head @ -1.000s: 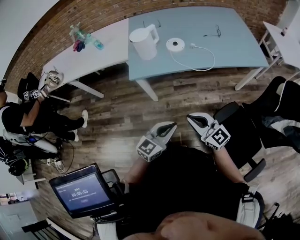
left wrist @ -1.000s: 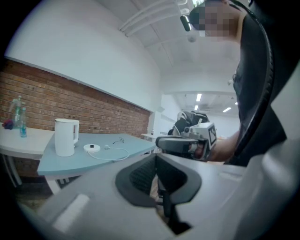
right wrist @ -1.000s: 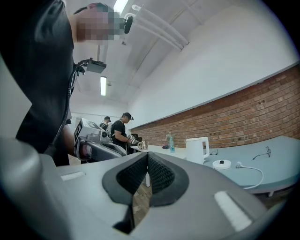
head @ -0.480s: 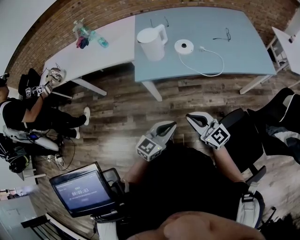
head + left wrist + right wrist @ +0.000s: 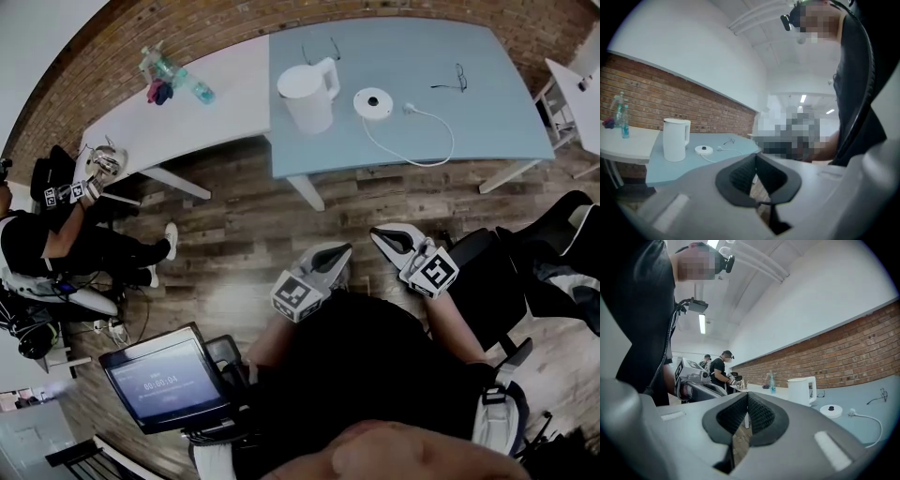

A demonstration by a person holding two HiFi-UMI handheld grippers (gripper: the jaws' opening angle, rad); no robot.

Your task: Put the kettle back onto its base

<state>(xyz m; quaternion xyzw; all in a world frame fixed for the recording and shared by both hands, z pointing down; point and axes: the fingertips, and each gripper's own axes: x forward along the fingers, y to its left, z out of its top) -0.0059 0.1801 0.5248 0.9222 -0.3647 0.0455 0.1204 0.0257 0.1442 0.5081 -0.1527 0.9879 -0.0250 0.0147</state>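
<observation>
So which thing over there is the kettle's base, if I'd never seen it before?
Look at the pale blue table against the brick wall. Toward its left end stands a tall white plastic kettle, and right of it lies the base: a flat round white disc with a dark centre stud. It alone has a white cord looping away from it.

Matt white plastic on kettle (image 5: 306, 94) and base (image 5: 373, 101); smooth pale-blue top on desk (image 5: 487, 94); weathered grey-brown wood planks across floor (image 5: 234, 225); rough red brick along wall (image 5: 206, 23).
</observation>
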